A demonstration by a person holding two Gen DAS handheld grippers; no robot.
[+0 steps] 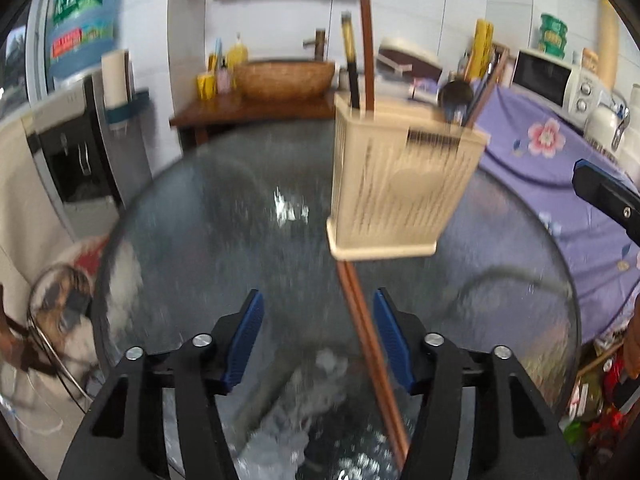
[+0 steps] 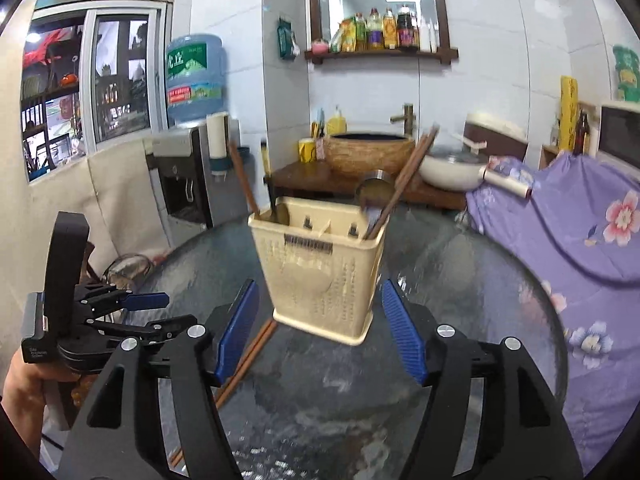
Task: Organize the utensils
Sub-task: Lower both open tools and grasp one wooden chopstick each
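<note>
A cream slatted utensil holder [image 2: 326, 268] stands upright on a round glass table [image 2: 472, 304], at the centre of the right wrist view and right of centre in the left wrist view; a brown pair of chopsticks [image 2: 404, 178] leans out of its right compartment beside a metal ladle [image 2: 374, 192], while a dark-handled utensil [image 2: 269, 176] and a brown stick [image 2: 242, 178] rise from its left compartment; the middle compartment's contents cannot be made out. A second pair of brown chopsticks [image 1: 370, 346] lies flat on the glass, running from the holder's base toward the bottom of the left wrist view. The left gripper [image 1: 318, 338] sits at the bottom centre of its own frame, its blue pads [image 1: 248, 340] parted with those chopsticks passing between them near the right pad; whether pad and wood touch cannot be told, and nothing is clamped. The right gripper [image 2: 320, 328] fills the bottom of its own frame, jaws spread wide and empty, the holder's base framed between them but apart from both; the left gripper also shows at that frame's lower left, carried in a person's hand [image 2: 28, 384]. Both frames are motion-blurred. A purple floral cloth [image 2: 580, 216] covers the counter at right; a woven basin [image 2: 368, 152] sits on a wooden stand behind the table; a water dispenser [image 2: 180, 184] stands at left.
</note>
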